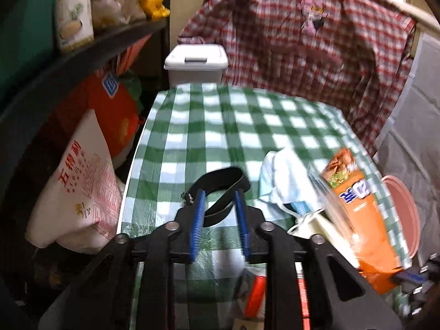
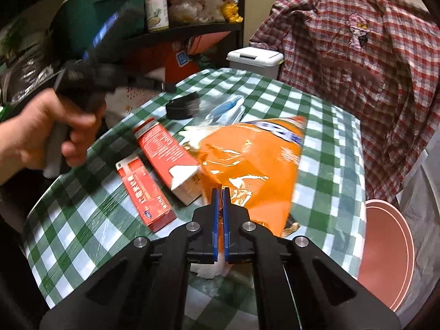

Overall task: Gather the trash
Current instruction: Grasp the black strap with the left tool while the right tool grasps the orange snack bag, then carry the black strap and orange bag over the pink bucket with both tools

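- The right gripper [image 2: 220, 192], at lower centre of the right wrist view, is clamped on an edge of the orange bag [image 2: 255, 165]; the blue pads are nearly together with film pinched between them.
- The bag is seen at frame centre, apparently lifted off the green checked table [image 2: 330, 181], with its far end toward the upper right. In the left wrist view it stands at right [image 1: 360, 209].
- The bag is judged light, thin and crinkly, with slippery glossy film; a pinch on a folded or seamed edge is thought safest, since a single layer may slide out.
- The left gripper [image 1: 219, 192] is held with its jaws apart and nothing between them, low over the table; a black band [image 1: 220, 181] lies just beyond its fingertips.
- Two red boxes [image 2: 167, 151] lie left of the bag; they are judged stiff and light, best taken across the narrow faces.
- White and blue soft items [image 1: 280, 176], probably masks or tissue, lie between band and bag; they would crush easily and can be pinched anywhere.
- A white bin [image 2: 254, 60] stands past the table's far edge, upper centre.
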